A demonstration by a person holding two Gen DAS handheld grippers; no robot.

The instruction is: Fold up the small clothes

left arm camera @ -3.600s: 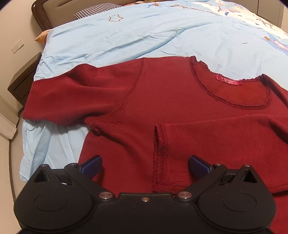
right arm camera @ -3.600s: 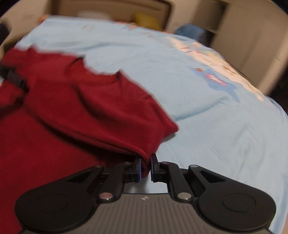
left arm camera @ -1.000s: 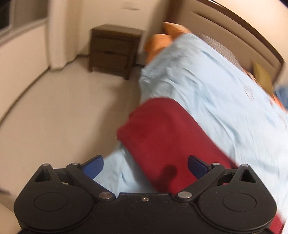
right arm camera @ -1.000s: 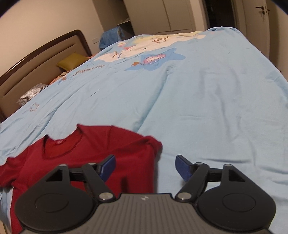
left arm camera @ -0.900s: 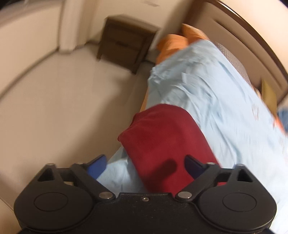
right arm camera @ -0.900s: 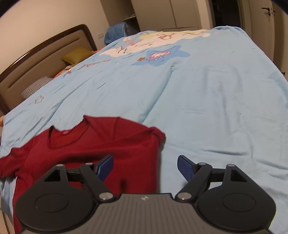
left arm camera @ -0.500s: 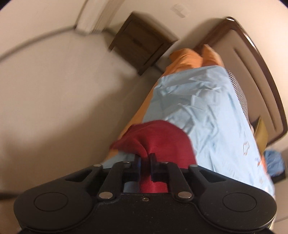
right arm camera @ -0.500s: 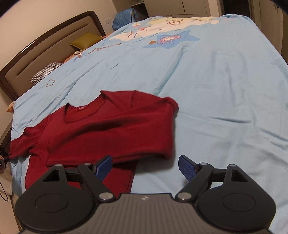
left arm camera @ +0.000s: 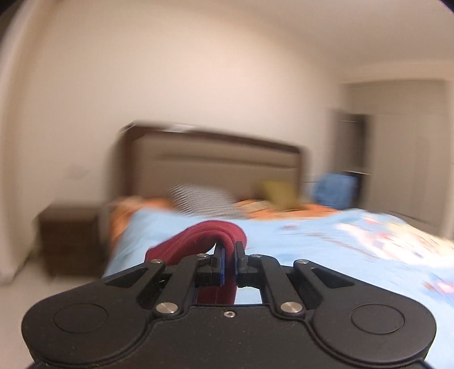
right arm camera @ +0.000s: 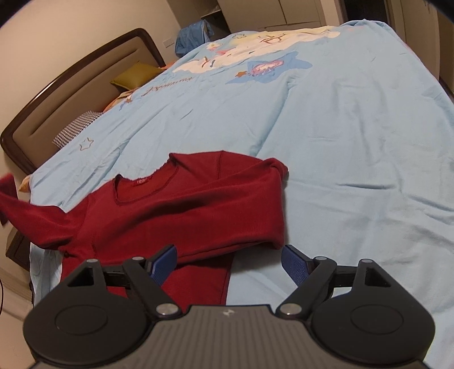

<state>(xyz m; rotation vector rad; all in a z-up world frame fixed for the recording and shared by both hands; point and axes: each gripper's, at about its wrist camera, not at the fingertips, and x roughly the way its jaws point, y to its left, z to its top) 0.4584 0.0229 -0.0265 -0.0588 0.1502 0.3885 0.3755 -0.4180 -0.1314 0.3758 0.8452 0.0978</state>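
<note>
A dark red long-sleeved top (right arm camera: 181,210) lies on the light blue bed cover (right arm camera: 340,136), neck opening toward the headboard. Its right sleeve is folded across the chest. Its left sleeve (right arm camera: 25,210) is lifted off the bed at the far left. My left gripper (left arm camera: 229,255) is shut on that sleeve's end (left arm camera: 210,235), which bulges up between the fingers; this view is blurred. My right gripper (right arm camera: 229,262) is open and empty, just above the top's lower part.
A brown headboard (right arm camera: 73,85) with checked (right arm camera: 76,127) and olive (right arm camera: 133,76) pillows stands at the back left. A dark nightstand (left arm camera: 68,238) stands beside the bed on the left. Wardrobes (right arm camera: 283,11) stand behind the bed.
My left gripper closed on the sleeve end and has swung up with it, now facing the headboard. My right gripper stays open and has drawn back from the folded right sleeve.
</note>
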